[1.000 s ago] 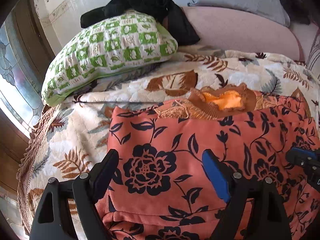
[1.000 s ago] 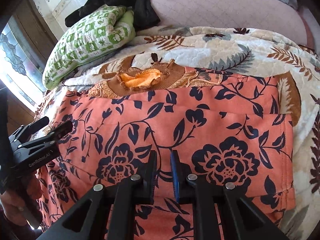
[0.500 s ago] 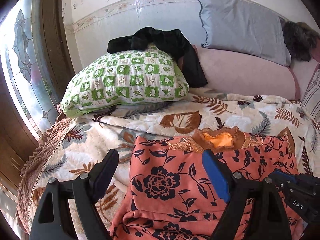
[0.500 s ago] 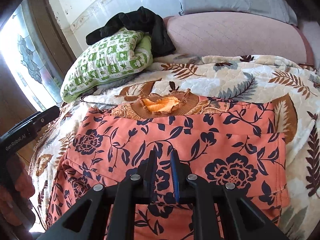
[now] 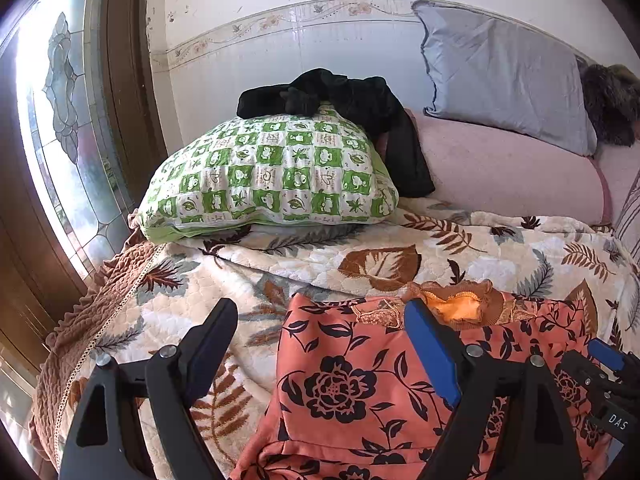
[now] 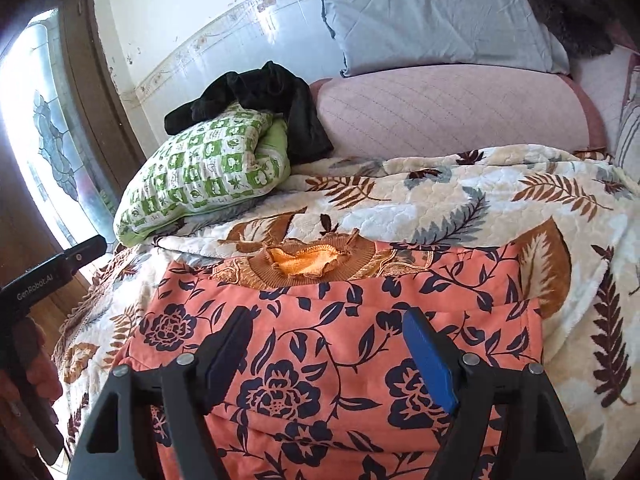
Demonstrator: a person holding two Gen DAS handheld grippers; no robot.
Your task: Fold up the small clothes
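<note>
The orange floral garment is lying soft and limp on the bed; both tongs, left wide, right opening, are gripping nothing; pinching its 3 o'clock edge looks best.

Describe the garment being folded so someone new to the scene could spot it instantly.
Start at the leaf-print quilt covering the bed, below the green checked pillow. On its near part lies the folded garment, collar toward the pillows. It is the only coral cloth with dark navy flowers, with a brown knit collar.

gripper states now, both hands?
Left gripper: open, holding nothing.
Right gripper: jaws opening, empty, above the floral garment.
</note>
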